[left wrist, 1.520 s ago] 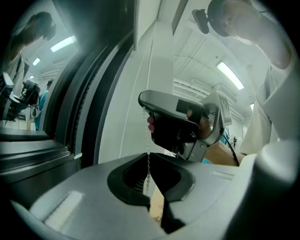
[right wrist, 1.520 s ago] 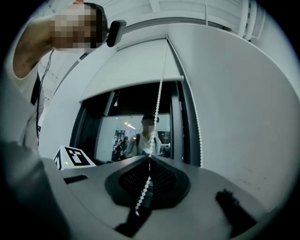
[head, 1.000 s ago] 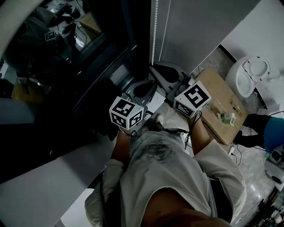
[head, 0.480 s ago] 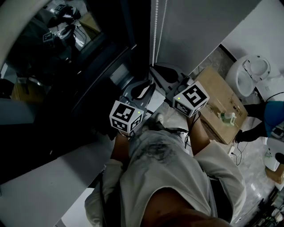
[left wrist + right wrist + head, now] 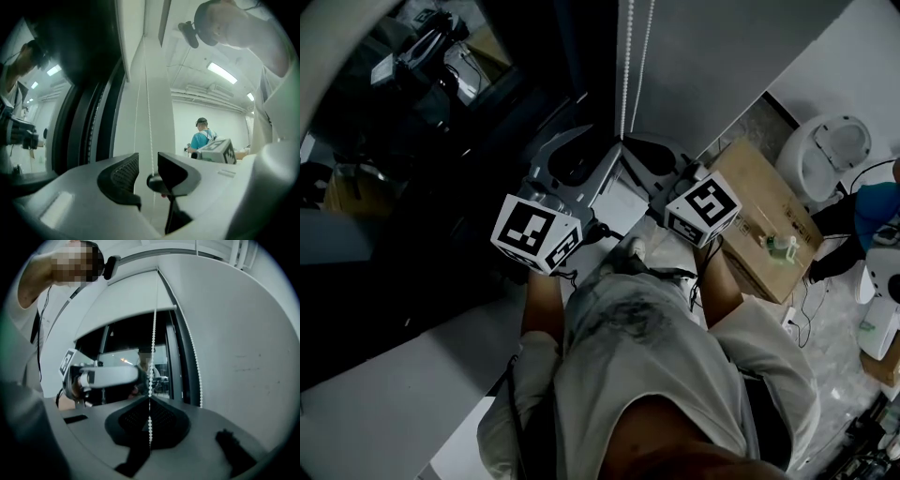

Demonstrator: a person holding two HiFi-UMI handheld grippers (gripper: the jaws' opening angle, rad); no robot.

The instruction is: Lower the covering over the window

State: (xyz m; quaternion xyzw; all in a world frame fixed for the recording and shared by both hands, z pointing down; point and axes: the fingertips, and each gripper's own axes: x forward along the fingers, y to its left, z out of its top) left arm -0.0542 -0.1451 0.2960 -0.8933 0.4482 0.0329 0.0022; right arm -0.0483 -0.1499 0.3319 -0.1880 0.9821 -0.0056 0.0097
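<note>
Chain [image 5: 151, 357] runs vertical thru both sets of jaws: R gripper [image 5: 149, 401] clamped shut on it, L gripper [image 5: 149, 169] jaws just been opening, apart w/ chain between, not pressed; blind [image 5: 126, 301] above jaws, part down; box [image 5: 750, 197] closed, bottle [image 5: 780, 247] on top.

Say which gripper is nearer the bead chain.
Right. The right gripper clamps the bead chain. On the left gripper the jaws have just been opening, a strand loose between them.
</note>
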